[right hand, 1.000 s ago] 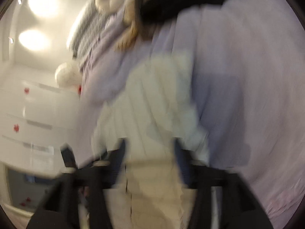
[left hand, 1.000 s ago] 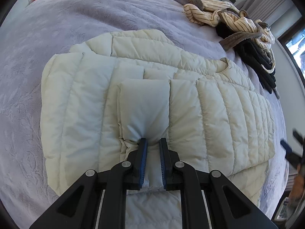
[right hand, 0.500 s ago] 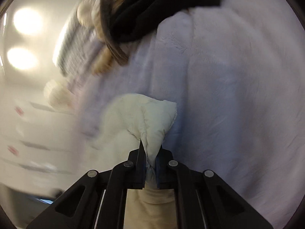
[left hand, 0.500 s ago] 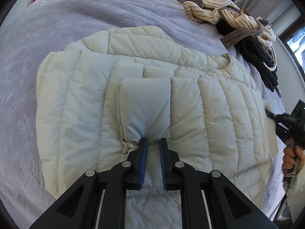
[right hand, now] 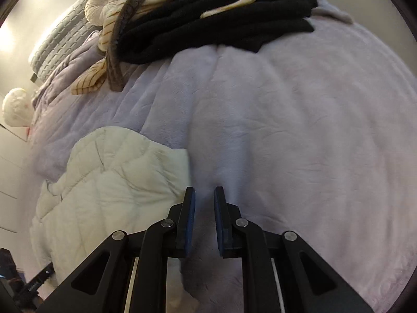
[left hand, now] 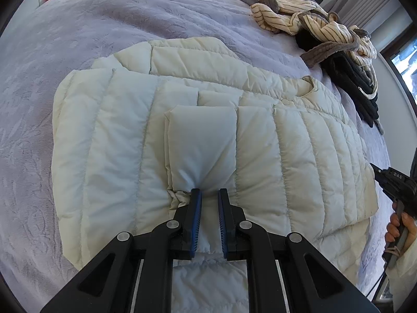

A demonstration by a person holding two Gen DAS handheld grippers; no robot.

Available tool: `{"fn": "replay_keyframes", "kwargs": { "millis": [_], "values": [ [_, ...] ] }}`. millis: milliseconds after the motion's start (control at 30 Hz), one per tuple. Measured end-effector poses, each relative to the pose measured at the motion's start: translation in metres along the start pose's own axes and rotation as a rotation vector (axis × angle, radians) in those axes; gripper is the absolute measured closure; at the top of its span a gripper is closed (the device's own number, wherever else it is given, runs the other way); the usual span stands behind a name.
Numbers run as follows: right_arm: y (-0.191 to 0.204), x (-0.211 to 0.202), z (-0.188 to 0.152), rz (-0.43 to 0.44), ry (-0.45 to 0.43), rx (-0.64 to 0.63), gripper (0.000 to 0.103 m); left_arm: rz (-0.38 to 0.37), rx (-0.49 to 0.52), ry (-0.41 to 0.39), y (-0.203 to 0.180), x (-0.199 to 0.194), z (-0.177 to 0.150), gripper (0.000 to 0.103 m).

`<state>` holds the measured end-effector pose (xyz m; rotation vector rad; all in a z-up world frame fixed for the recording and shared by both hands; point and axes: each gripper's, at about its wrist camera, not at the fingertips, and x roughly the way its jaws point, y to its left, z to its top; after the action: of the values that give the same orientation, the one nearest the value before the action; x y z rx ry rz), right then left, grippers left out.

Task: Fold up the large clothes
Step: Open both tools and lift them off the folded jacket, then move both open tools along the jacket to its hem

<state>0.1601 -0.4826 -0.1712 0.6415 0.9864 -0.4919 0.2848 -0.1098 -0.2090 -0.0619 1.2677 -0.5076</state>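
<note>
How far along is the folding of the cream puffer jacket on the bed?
Partway. Done: the puffer jacket lies flat with a sleeve folded across its front. In hand: the left gripper pinches that sleeve's cuff; the right gripper, jaws opening, holds nothing. Left: folding the body; the striped and black clothes wait.

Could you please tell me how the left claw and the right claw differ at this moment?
The left claw is shut on a fold of the cream puffer jacket; the right claw holds nothing, its jaws opening. The left claw sits over the jacket's middle; the right claw is over bare lilac blanket, just beside the jacket's edge. Both are black with blue pads and point downward.
</note>
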Motion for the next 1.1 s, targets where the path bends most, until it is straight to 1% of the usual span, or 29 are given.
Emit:
{"fn": "replay_keyframes", "kwargs": {
  "millis": [67, 233, 367, 400, 667, 800, 867, 933, 1000, 1033, 1067, 1100],
  "values": [
    [-0.005, -0.010, -0.004, 0.007, -0.001, 0.018, 0.089, 0.000, -0.001, -0.007, 0.000, -0.005, 0.001, 0.088],
    [-0.015, -0.032, -0.018, 0.012, 0.006, 0.012, 0.089, -0.006, 0.004, -0.049, 0.001, -0.030, 0.000, 0.088],
    [-0.012, -0.048, -0.036, 0.020, 0.028, 0.010, 0.088, 0.027, 0.018, -0.054, 0.003, -0.045, -0.004, 0.088],
    [-0.010, -0.050, -0.041, 0.025, 0.039, 0.002, 0.085, 0.041, 0.026, -0.052, 0.003, -0.049, -0.007, 0.088],
    [0.007, -0.073, -0.083, 0.033, 0.112, -0.064, 0.085, 0.085, 0.039, -0.033, 0.004, -0.079, -0.039, 0.088],
    [0.018, -0.083, -0.101, 0.041, 0.139, -0.093, 0.085, 0.126, 0.056, -0.025, 0.003, -0.094, -0.056, 0.088],
    [0.024, -0.088, -0.109, 0.045, 0.151, -0.110, 0.084, 0.135, 0.060, -0.015, 0.004, -0.101, -0.063, 0.088],
    [0.030, -0.094, -0.118, 0.051, 0.166, -0.126, 0.081, 0.136, 0.057, -0.002, 0.006, -0.108, -0.071, 0.087],
    [0.036, -0.100, -0.125, 0.056, 0.172, -0.136, 0.069, 0.143, 0.046, 0.005, 0.008, -0.115, -0.077, 0.041],
    [0.038, -0.103, -0.128, 0.059, 0.176, -0.140, 0.068, 0.152, 0.037, -0.002, 0.009, -0.119, -0.081, 0.012],
    [0.040, -0.105, -0.131, 0.062, 0.181, -0.143, 0.068, 0.157, 0.034, -0.021, 0.009, -0.126, -0.085, 0.010],
    [0.043, -0.108, -0.135, 0.063, 0.186, -0.145, 0.068, 0.151, 0.042, -0.022, 0.009, -0.131, -0.089, 0.010]
  ]
}}
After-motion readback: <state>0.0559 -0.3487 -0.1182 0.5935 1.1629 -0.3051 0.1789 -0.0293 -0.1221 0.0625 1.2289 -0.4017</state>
